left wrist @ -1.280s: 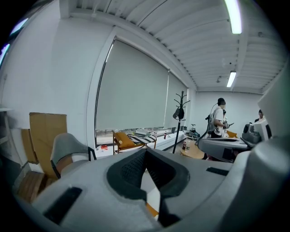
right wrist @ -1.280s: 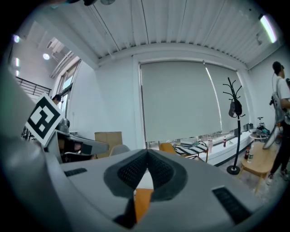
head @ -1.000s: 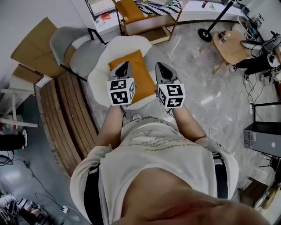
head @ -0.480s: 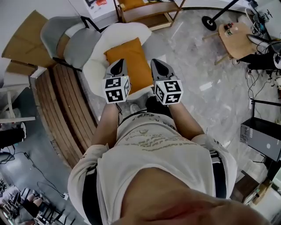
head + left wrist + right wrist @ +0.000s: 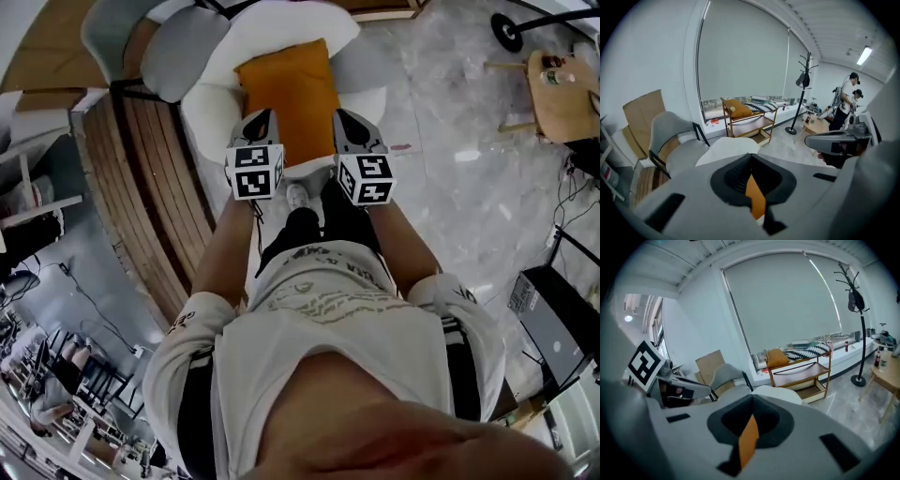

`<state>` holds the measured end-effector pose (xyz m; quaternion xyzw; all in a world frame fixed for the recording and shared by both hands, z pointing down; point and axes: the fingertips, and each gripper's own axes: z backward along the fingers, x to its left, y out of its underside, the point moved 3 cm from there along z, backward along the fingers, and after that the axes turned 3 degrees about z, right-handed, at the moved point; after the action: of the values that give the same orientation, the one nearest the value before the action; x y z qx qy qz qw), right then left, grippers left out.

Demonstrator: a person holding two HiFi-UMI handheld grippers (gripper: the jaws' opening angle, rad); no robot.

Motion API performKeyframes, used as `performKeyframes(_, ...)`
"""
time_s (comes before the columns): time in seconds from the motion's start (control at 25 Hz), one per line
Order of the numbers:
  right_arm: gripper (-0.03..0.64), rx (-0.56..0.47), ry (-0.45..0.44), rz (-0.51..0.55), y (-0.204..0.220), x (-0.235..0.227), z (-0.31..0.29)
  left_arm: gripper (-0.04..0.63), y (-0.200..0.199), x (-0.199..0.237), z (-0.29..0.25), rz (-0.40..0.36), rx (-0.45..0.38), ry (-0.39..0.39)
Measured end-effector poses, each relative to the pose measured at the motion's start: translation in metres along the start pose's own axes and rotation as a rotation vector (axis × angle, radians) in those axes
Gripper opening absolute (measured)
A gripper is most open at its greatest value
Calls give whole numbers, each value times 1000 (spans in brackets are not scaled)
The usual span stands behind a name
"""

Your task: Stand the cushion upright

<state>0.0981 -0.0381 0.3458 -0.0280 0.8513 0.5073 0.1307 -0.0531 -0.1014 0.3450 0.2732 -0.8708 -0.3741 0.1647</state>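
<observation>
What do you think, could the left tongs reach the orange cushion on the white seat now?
Probably yes: the left tongs hover at the near left edge of the orange cushion with nothing between. It lies flat, uncovered, on the white seat. Their jaws are shut, so they must open to grip.

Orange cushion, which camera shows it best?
The head view: the orange cushion lies flat on the white chair, nearly all visible. Each gripper view shows only an orange sliver beyond its shut jaws.
</observation>
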Motion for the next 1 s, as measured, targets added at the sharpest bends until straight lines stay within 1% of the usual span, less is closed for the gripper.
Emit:
performKeyframes(0.08,28,37,-16,-17,18,-6,-13,20,11,6,-17,-32,38,-23)
performKeyframes(0.2,28,77,-28,-42,45,-15,-34,20,20,18,-45,-58,79,-37)
performKeyframes(0.36,29,96,-39,-132,93,-35,-62,20,29,33,-94,-85,128,-29)
performKeyframes(0.52,29,120,0,-298,145,-55,-79,21,36,41,-141,-153,171,-15)
performKeyframes(0.68,29,141,61,-481,198,-75,-93,21,57,46,-195,-248,245,28)
performKeyframes(0.76,31,136,78,-572,221,-85,-100,21,69,49,-222,-294,284,48)
performKeyframes(0.84,31,136,95,-647,246,-95,-106,21,80,52,-247,-332,324,58)
performKeyframes(0.92,36,151,121,-702,276,-106,-111,23,86,54,-271,-360,335,70)
performKeyframes(0.96,60,165,129,-730,292,-110,-114,58,88,54,-282,-367,335,83)
performKeyframes(1.0,94,184,135,-758,309,-113,-116,161,92,53,-293,-375,343,101)
